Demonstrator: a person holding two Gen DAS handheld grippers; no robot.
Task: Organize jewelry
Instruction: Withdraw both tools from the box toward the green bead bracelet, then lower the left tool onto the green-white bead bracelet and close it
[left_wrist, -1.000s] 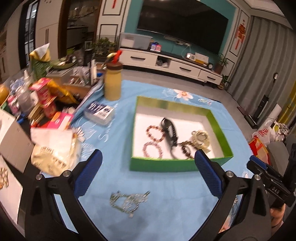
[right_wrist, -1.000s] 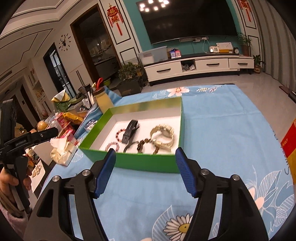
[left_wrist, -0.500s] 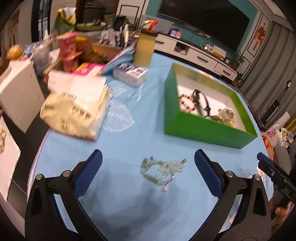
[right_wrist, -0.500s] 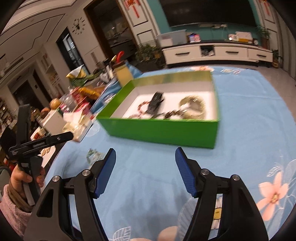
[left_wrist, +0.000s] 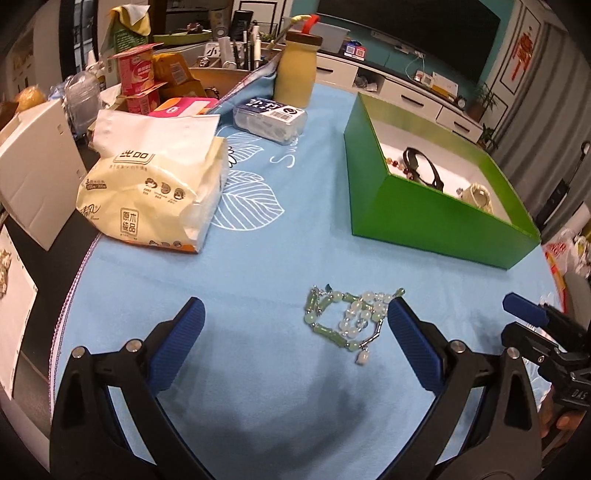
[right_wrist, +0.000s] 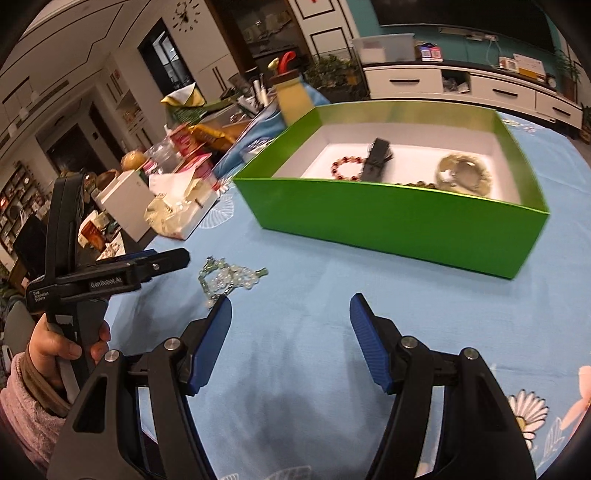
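Both grippers are angled down over the blue cloth (left_wrist: 258, 258), left gripper (left_wrist: 295, 332) and right gripper (right_wrist: 290, 328) spread empty, green bead bracelet (left_wrist: 347, 317) between the left's pads.

Warm indoor light, strong fisheye bend in both wrist views.

Overhead room light falls evenly on the blue tablecloth (left_wrist: 280, 236), with soft dark shadows pooling on it just ahead of each camera. The green box (right_wrist: 399, 218) and the clutter behind it are smeared by motion blur in the right wrist view; the left wrist view is sharper. Straight lines bow towards the edges, corners go black, and the far room sits dim.
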